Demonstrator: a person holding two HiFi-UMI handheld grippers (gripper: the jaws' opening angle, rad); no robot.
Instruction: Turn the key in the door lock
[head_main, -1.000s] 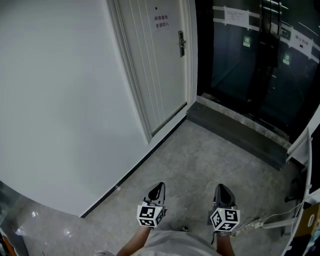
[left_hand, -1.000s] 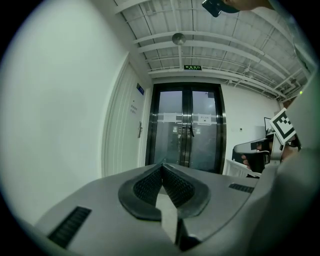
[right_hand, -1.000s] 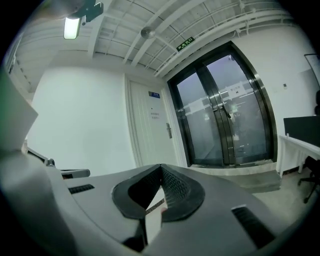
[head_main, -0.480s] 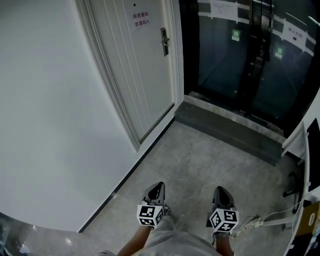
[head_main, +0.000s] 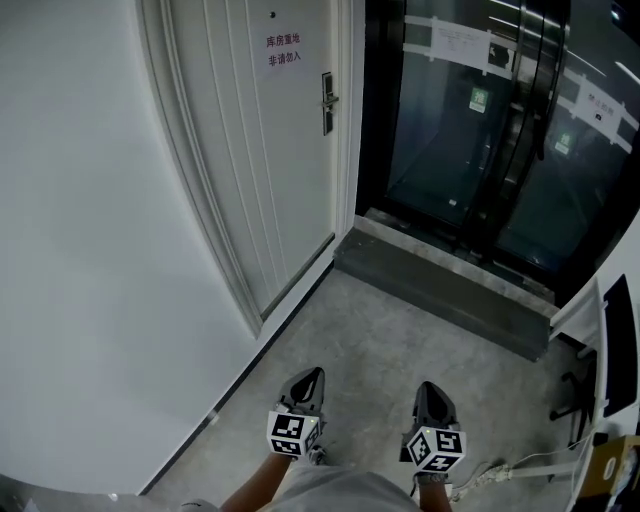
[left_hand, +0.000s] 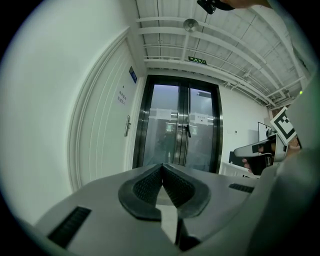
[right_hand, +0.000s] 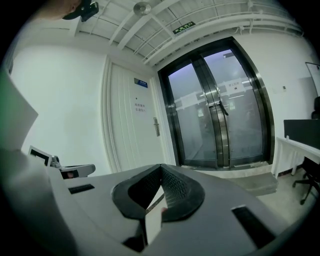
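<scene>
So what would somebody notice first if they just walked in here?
Probably the big dark glass doors, up on the right. Left of them stands a tall white door with red writing and a metal handle. At the bottom, the left gripper and right gripper point forward, both shut, each with a black-and-white marker cube.

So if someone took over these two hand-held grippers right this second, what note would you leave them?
Left hand-held gripper: jaws shut, nothing between them.
Right hand-held gripper: jaws shut, nothing seen held.
Both are low in front of the person, well short of the white door.
The lock plate with its handle sits at the door's right edge, beside the dark glass doors. No key can be made out from here.
Done: nothing at the lock.
Left: reach the lock, find the key, turn it.
</scene>
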